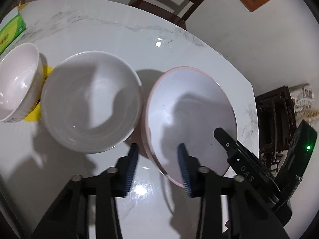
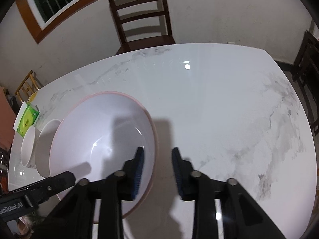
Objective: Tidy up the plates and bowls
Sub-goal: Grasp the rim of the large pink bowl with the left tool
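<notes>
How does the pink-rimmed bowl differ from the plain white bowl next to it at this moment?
The pink-rimmed bowl has a pink rim and outside; the plain white bowl is white all over. The pink-rimmed bowl looks wider and is tilted, while the white bowl sits level on the table. The left gripper and right gripper each straddle the pink-rimmed bowl's rim; nothing touches the white bowl. Both are empty, with glossy white insides.

1. Pink bowl (image 1: 189, 107): largest, white inside with a thin pink rim, empty, upright on the marble tabletop, rightmost of the three.
2. White bowl (image 1: 89, 103): plain white, empty, upright, just left of the pink bowl, rims nearly touching.
3. Small bowl (image 1: 18, 79): cream, deep, empty, leftmost, close against the white bowl.
</notes>
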A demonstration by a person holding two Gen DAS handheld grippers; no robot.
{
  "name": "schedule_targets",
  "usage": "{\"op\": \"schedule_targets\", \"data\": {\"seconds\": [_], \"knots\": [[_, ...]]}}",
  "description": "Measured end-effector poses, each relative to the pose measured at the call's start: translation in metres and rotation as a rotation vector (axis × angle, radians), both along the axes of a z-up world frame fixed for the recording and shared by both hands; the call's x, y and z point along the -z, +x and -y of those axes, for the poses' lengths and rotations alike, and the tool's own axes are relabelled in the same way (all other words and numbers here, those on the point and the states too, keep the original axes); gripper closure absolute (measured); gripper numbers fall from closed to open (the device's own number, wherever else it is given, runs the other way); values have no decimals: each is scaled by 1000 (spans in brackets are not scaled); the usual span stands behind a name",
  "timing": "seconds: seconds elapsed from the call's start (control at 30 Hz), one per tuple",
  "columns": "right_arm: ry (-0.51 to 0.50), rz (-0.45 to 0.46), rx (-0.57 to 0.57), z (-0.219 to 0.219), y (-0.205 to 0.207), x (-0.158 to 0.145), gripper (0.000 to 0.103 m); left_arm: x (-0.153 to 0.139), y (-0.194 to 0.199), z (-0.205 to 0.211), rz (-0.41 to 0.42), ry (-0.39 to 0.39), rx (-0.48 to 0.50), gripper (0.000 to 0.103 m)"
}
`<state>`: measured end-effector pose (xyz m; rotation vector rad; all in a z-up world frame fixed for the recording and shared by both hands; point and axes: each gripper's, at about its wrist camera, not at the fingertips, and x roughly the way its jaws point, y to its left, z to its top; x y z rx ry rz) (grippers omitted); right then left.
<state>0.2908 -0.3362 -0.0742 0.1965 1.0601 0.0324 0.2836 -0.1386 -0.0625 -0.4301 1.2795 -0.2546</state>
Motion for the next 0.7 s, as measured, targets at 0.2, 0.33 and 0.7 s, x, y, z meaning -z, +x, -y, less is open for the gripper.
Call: {"op": "schedule_targets", "data": {"seconds": [0.2,0.33,0.7], "knots": [[-25,4,6,-4,-4,1,91,3,-1,2,29,26,22,82],[-32,4,15,-5,-13,-2,91,3,-7,3,29,33,41,82],[-21,24,42,-11,-66,-25,91,-16,-48,1,73,64,103,82]]}}
